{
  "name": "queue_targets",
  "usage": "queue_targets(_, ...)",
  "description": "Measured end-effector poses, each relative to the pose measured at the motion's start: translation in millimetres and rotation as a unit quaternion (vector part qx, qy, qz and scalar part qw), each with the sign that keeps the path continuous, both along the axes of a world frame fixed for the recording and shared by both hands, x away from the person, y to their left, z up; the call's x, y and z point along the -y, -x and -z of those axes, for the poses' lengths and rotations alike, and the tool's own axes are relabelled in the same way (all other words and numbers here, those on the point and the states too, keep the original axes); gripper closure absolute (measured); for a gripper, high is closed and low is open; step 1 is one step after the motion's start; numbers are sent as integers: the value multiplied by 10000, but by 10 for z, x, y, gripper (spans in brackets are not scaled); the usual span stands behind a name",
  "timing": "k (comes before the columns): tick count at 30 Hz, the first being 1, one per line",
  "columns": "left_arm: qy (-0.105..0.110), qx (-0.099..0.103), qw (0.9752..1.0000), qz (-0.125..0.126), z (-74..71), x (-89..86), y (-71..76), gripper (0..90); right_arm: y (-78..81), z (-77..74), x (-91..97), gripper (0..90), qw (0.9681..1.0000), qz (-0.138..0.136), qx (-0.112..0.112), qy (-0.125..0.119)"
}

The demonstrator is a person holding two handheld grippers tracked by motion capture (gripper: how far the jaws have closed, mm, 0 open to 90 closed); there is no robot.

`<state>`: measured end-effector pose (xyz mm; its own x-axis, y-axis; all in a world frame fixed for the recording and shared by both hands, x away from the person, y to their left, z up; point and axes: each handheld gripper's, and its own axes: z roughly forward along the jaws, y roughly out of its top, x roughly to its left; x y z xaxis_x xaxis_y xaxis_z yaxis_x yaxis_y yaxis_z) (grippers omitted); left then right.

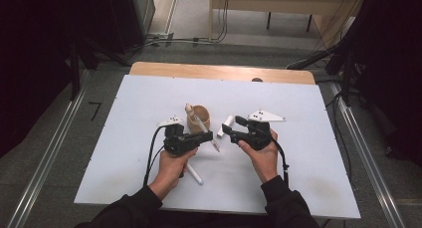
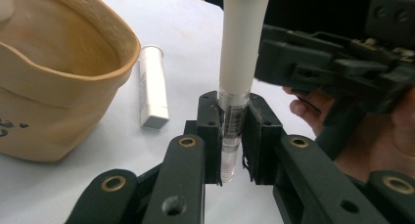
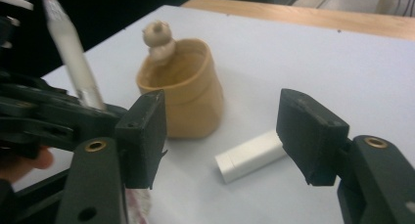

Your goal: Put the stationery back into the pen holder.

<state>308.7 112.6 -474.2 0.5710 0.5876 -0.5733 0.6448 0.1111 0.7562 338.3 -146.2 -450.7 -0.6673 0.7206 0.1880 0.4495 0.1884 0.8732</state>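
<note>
On the tabletop point(image 1: 149, 98) the cup point(image 1: 201, 119) stands near the middle; a small figure point(image 1: 189, 109) sits at its left rim; the cap point(image 1: 226, 124) lies flat just right of the cup, apart from it; the left hand-held gripper point(image 1: 205, 137) sits in front of the cup, with the pen point(image 1: 208, 135) between its jaws, slanting up over the cup's front; the right hand-held gripper point(image 1: 230, 127) lies right of the cap, its jaws on either side of the cap without touching; another pen point(image 1: 195, 174) lies nearer the front edge, under the left hand point(image 1: 171, 163).

Frosted plastic pen point(image 2: 243, 43), matt tan cup point(image 2: 58, 82)
</note>
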Motion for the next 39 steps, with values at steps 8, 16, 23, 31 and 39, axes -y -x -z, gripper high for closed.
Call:
queue_targets(8,16,61,10000,-56,-43,-42,-15,798,-63,115,51,322,9996,126,-194,152)
queue_targets(16,-53,227,9996,-177,-101,-91,-21,798,-88,195,31,271,9985,188,-303,409)
queue_targets(23,-56,273,9993,-238,-139,-115,-48,798,-96,215,26,269,9982,203,-337,456)
queue_targets(31,-56,354,9986,-385,-208,-194,-135,799,-101,237,11,267,9978,187,-354,535)
queue_targets(39,67,394,9973,-609,-259,-295,-223,798,-101,253,-8,258,9975,192,-371,575)
